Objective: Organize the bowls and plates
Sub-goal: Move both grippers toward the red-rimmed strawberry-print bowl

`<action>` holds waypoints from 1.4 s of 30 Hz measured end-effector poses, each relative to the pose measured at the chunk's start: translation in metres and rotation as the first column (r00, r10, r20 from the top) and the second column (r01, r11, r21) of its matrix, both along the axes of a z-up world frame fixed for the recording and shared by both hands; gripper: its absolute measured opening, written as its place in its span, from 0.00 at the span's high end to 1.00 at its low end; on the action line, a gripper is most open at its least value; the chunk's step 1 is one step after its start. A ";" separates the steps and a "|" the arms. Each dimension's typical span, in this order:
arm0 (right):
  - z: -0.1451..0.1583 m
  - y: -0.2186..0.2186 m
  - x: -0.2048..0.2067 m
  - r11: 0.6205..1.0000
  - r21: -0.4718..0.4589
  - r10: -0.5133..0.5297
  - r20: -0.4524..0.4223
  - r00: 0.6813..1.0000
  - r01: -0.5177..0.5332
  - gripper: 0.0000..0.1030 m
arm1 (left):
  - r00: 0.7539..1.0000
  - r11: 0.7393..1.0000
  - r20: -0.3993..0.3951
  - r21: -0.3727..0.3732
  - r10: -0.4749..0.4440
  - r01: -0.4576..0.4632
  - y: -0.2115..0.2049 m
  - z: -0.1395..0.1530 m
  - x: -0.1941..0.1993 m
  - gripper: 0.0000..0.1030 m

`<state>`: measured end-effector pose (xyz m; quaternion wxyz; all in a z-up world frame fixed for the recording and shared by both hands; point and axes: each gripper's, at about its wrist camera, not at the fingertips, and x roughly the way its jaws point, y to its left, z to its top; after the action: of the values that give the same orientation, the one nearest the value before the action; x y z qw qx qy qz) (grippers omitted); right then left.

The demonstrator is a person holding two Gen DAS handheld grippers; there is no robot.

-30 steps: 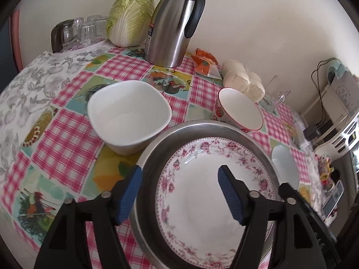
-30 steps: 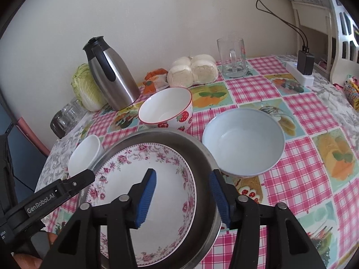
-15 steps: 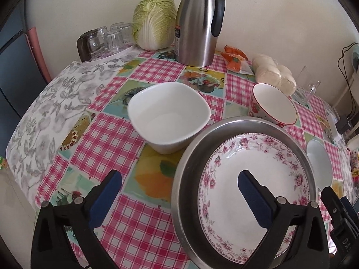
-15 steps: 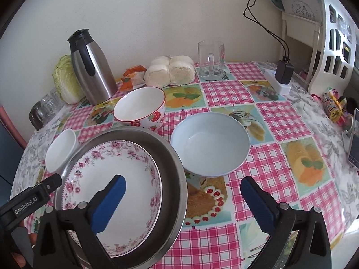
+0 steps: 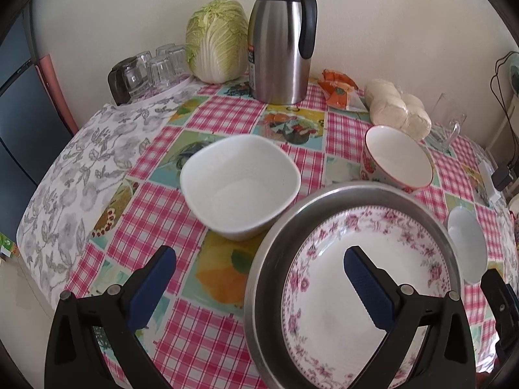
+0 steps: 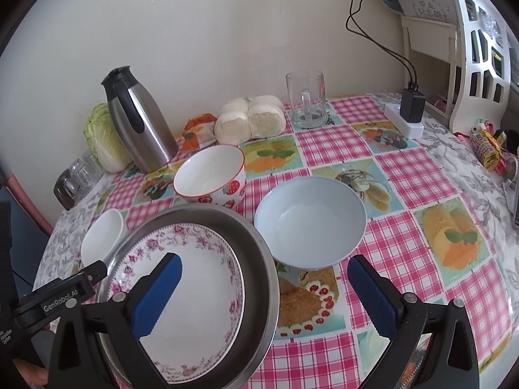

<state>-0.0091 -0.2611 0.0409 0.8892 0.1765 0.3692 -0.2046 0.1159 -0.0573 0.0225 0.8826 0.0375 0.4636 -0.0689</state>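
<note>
The left gripper (image 5: 259, 277) and right gripper (image 6: 264, 287) both gape wide, holding and touching nothing. A floral plate (image 6: 191, 278) lies inside a steel basin (image 6: 259, 259) at the table's (image 6: 421, 178) near edge, with three bowls just beyond.

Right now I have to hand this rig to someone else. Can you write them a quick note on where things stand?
Left gripper: open, holding nothing, over the near-left edge of the metal pan.
Right gripper: open, holding nothing, over the pan's right rim.
Done: floral plate sits inside the metal pan.
Left loose on the table: square white bowl left of the pan, strawberry bowl behind it, pale blue bowl to its right. All three are empty and upright.
Suggestion: the pale blue bowl lies right ahead of the right gripper, so it is probably the easiest next pick.
</note>
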 end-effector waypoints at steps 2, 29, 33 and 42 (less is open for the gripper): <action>0.001 -0.003 -0.001 1.000 -0.001 -0.007 0.021 1.000 0.007 0.00 | 1.000 1.000 0.025 -0.022 -0.002 0.002 -0.003 0.004 0.003 0.00; -0.012 -0.029 0.029 1.000 0.014 0.020 -0.053 0.998 -0.019 0.00 | 0.978 0.930 0.208 -0.355 -0.023 0.098 -0.015 0.026 0.045 0.00; -0.012 -0.035 0.036 1.000 0.019 0.020 -0.062 0.998 -0.019 0.00 | 0.977 0.919 0.196 -0.367 -0.079 0.148 -0.021 0.029 0.053 0.00; 0.003 -0.058 0.059 1.000 -0.016 0.025 -0.080 0.996 -0.026 0.00 | 0.962 0.951 0.210 -0.218 -0.174 0.219 -0.045 0.038 0.067 0.00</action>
<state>0.0501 -0.3186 0.0435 0.8778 0.1557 0.4048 -0.2032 0.1824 -0.1019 0.0605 0.9092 -0.0168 0.3601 -0.2084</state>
